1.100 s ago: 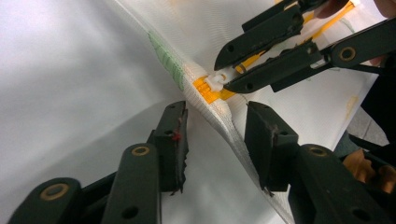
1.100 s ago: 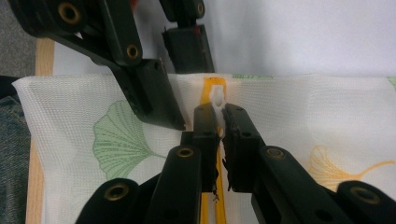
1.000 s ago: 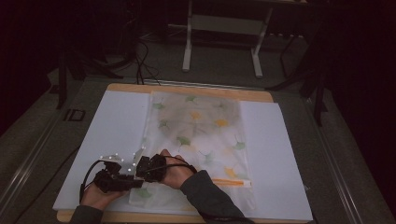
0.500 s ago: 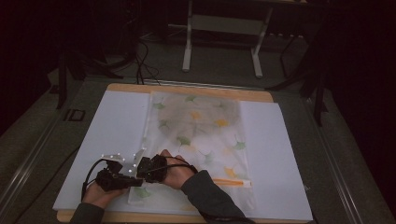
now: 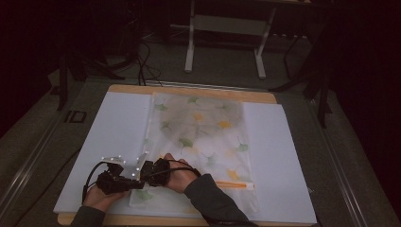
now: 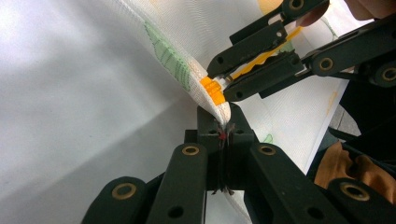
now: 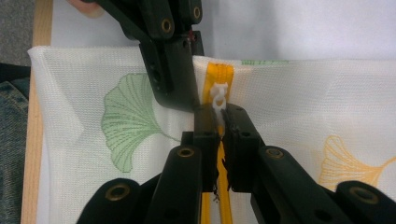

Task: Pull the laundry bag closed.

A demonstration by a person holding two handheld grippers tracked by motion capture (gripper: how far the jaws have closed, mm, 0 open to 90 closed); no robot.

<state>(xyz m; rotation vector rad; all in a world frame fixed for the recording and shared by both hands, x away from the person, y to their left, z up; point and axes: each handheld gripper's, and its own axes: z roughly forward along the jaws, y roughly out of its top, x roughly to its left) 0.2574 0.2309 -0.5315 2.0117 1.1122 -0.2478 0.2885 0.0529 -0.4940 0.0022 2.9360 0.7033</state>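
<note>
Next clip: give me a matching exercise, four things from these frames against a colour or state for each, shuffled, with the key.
Things:
1. left gripper
2. right gripper
3. zipper tape
4. ginkgo leaf print beside the zipper

States:
A. green
B. orange
C. shut on the white zipper pull
D. shut on the mesh bag at its corner

Pairs: 1-D, 2-C, 3-B, 4-A

Probably a dim lab: white-padded table (image 5: 113,137), floor cables (image 5: 146,66), metal stand (image 5: 227,28).
</note>
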